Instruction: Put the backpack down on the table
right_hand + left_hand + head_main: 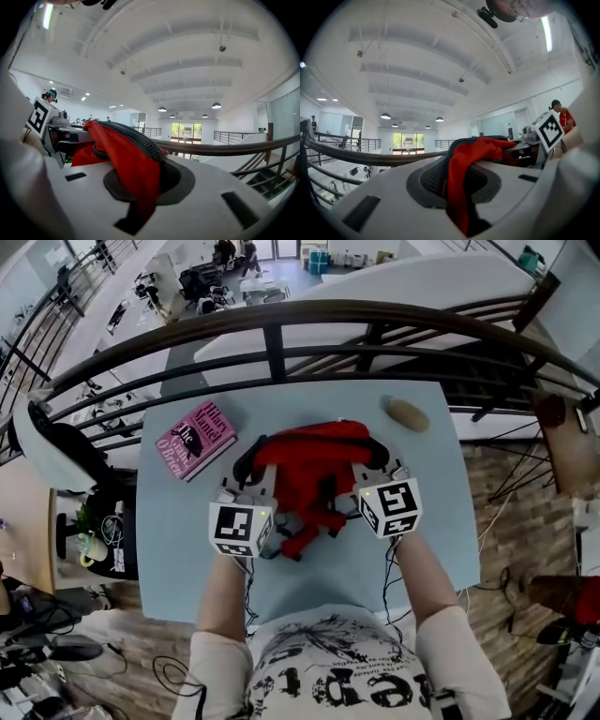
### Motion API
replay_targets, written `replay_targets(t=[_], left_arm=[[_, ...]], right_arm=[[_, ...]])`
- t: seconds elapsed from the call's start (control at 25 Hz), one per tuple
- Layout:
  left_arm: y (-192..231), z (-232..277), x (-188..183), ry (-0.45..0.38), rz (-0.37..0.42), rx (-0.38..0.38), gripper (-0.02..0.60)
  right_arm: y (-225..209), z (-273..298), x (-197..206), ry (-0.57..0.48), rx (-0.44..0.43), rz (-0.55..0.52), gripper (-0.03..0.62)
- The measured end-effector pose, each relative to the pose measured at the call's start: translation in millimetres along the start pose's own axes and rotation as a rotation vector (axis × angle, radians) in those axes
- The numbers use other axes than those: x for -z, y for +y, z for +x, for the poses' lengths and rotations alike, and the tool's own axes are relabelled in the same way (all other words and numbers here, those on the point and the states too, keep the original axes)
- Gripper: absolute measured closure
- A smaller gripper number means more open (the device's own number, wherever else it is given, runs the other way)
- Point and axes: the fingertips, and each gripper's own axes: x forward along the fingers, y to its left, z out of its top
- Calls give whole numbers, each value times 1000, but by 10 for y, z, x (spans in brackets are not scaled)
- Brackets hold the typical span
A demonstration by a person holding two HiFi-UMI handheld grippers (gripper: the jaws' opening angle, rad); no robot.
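1. Backpack [309,465] update: the red one with the black trim hangs between my two claws, over the middle of the light blue table [187,559], a bit toward the far edge. From the head view I honestly can't tell if its bottom is sitting on the tabletop.
2. My left claw [251,479] has its jaws pinched nearly together on a fold of red fabric at the bag's left side. The left gripper view shows the cloth running right down through the narrow gap, so it's a firm grip.
3. My right claw [370,467] is the same on the other side: jaws almost closed, clamped on red fabric. The black zipper [136,136] runs along the top of that fold.
4. Both claws point roughly level, away from me, side by side with the bag bunched up between them. A couple of red straps [302,542] dangle on my side of it.
5. Other stuff on the table: a pink book [196,438] lying flat to the left of the bag, not touching it, and a brown roundish lump [407,414] near the far right corner. Can't tell what that one is.
6. A dark curved railing [281,320] runs just past the table's far edge.
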Motion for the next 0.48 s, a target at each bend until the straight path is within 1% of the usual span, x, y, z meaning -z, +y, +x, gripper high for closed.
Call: replay_targets(t=[0.2, 0.28, 0.4, 0.48], left_arm=[[-119, -83, 302, 78, 2, 23, 508], [-180, -134, 368, 91, -15, 31, 505], [-255, -212, 482, 102, -30, 22, 503], [-313, -285, 580, 125, -44, 10, 504]], right_arm=[[62, -88, 354, 67, -44, -18, 542], [84, -153, 429, 81, -63, -21, 536], [127, -231, 523, 92, -82, -17, 525], [170, -292, 605, 106, -94, -10, 520]])
